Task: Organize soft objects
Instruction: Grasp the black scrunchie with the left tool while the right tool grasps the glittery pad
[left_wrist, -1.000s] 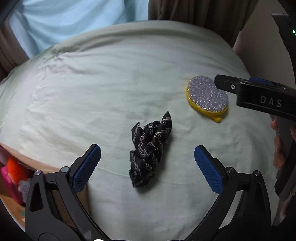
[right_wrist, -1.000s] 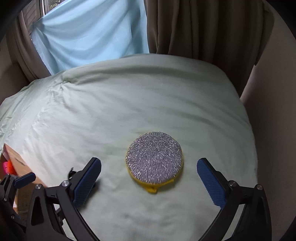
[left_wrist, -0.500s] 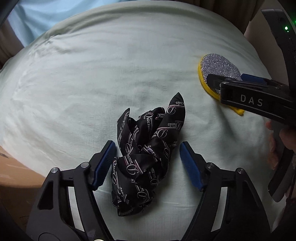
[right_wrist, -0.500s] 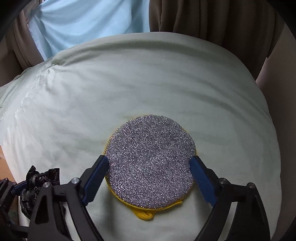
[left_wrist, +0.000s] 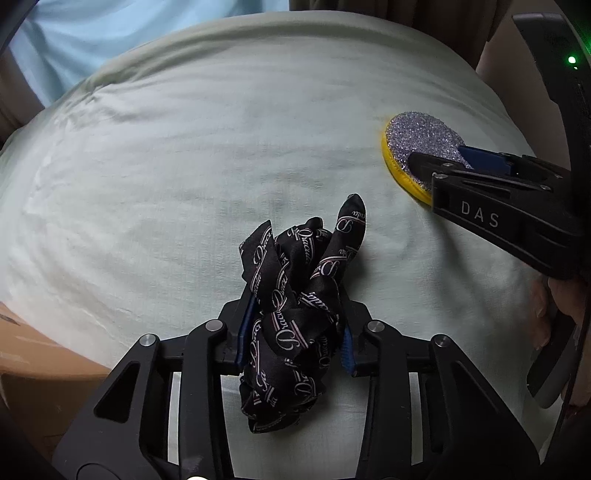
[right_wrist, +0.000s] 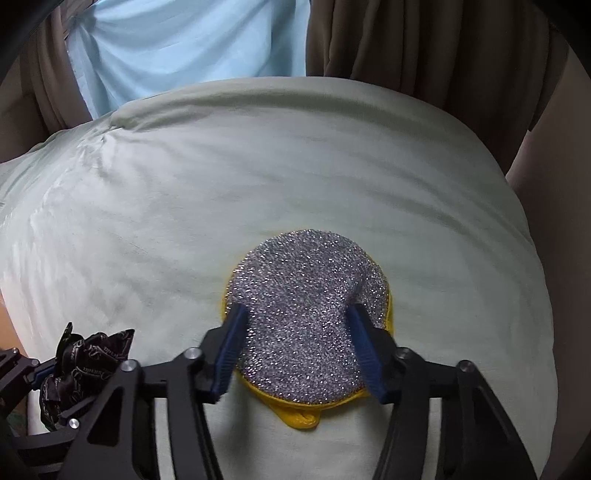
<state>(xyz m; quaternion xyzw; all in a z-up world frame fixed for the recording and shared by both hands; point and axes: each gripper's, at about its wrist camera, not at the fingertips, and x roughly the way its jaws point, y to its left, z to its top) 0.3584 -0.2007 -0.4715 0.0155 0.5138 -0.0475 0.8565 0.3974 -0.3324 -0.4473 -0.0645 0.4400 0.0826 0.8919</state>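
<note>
A crumpled black scarf with white lettering (left_wrist: 295, 288) lies on the pale green bedding (left_wrist: 184, 166). My left gripper (left_wrist: 295, 332) is shut on the scarf, its blue pads pressing the cloth from both sides. A round silver-glitter scrub pad with a yellow rim (right_wrist: 306, 306) lies to the right on the bedding. My right gripper (right_wrist: 299, 339) is shut on the pad, squeezing its sides so it bulges. The pad (left_wrist: 421, 144) and right gripper (left_wrist: 480, 162) also show in the left wrist view. The scarf (right_wrist: 81, 358) shows at the right wrist view's lower left.
A cardboard box (left_wrist: 33, 362) stands at the bed's left edge. Brown curtains (right_wrist: 424, 48) and a light blue cloth (right_wrist: 177, 40) hang behind the bed. A beige wall (right_wrist: 554, 184) runs along the right side. The person's hand (left_wrist: 561, 302) holds the right gripper.
Both grippers moved down and forward onto their objects and closed: the left on the scarf, the right on the scrub pad, which now bulges between the pads.
</note>
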